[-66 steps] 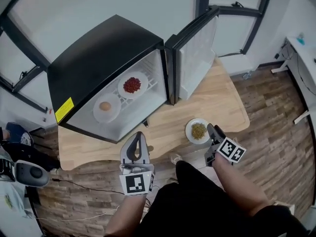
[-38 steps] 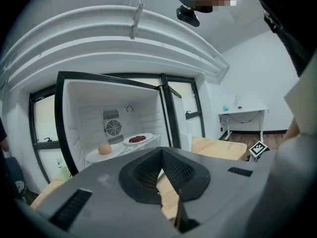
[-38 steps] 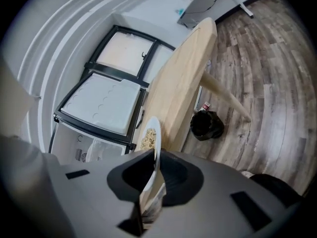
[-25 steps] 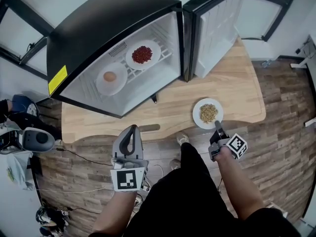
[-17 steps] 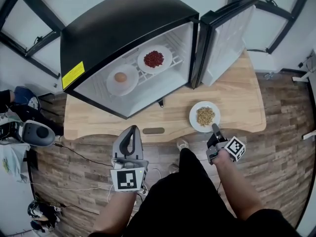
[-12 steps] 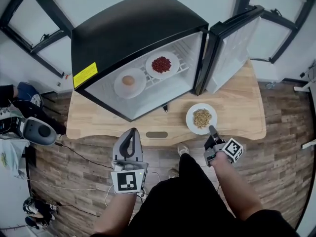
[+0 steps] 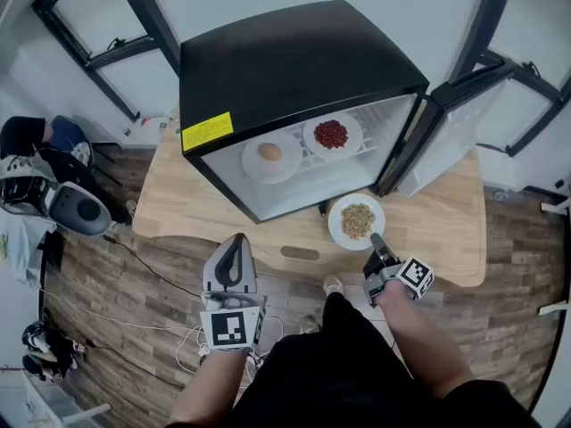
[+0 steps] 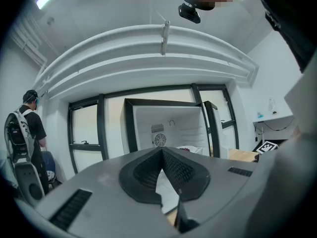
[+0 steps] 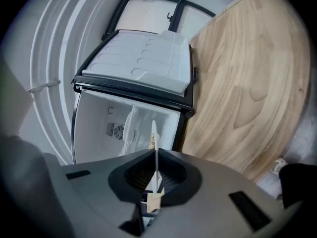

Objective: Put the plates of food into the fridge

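Carrying grain plate [image 7: 356,221] closer to fridge [image 7: 294,69] than second ago; your right hand-held gripper [image 7: 375,241] clenched on its rim; left hand-held gripper [image 7: 230,261] closed, empty; egg plate [image 7: 270,155], red-food plate [image 7: 332,135] already inside.

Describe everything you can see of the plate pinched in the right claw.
The plate is round, white and smooth like ceramic, with a heap of tan grains in its centre. It lies about level over the wooden table, just in front of the open fridge's lower right corner. The right claw is shut on the rim nearest the person; the right gripper view shows that thin edge between its jaws. Whether it rests on the table cannot be told.
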The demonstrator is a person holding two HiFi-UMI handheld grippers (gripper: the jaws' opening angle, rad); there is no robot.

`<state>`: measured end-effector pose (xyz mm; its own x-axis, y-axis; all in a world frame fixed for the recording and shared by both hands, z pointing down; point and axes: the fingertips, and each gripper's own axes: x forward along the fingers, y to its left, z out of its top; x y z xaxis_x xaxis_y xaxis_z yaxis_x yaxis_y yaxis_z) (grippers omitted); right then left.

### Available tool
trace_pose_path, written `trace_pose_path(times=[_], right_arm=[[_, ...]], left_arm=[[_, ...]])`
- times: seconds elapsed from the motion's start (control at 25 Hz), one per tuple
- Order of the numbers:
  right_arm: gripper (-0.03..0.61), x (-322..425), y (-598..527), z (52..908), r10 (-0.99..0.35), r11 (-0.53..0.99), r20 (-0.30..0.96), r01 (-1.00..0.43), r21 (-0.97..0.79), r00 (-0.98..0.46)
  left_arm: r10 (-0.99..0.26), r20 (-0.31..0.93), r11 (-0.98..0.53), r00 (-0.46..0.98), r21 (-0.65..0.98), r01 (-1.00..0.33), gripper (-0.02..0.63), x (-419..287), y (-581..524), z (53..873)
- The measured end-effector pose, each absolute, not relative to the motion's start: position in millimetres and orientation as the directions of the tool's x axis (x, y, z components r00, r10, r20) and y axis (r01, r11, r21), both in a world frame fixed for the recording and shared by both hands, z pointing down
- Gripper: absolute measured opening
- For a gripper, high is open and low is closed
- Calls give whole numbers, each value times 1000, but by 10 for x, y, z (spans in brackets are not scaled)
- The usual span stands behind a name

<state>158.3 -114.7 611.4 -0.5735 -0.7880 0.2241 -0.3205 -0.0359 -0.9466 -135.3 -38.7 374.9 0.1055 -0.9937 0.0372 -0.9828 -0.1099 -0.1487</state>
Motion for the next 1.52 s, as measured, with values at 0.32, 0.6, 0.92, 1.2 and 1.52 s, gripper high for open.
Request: trace_pose_path(times=[0.32,0.6,0.92,1.2,1.52], right_arm=[[34,1177,-1486,6016,-712,22,220,-334,-942,-667],[34,840,-1797,5994,-649,47,221,-329,-943,-728],[34,450,-2042,5998,-588,69,207,-304,-950,-782],[34,188,-2179,6077,-555,53,218,-296,-954,-803],[34,-110,-2258,6151,-521,40,225,-287,-957,-823]], left_arm=[[-999,39,0,-6,-146,-989,5,-1627,-429,3691],[-994,48,89,-98,-150,-985,5,-1853,-489,3700],[-984,69,155,-167,-151,-976,5,-2047,-558,3692],[-976,69,192,-207,-178,-965,5,-2211,-623,3640],[-963,92,235,-254,-177,-956,5,-2410,-574,3690]])
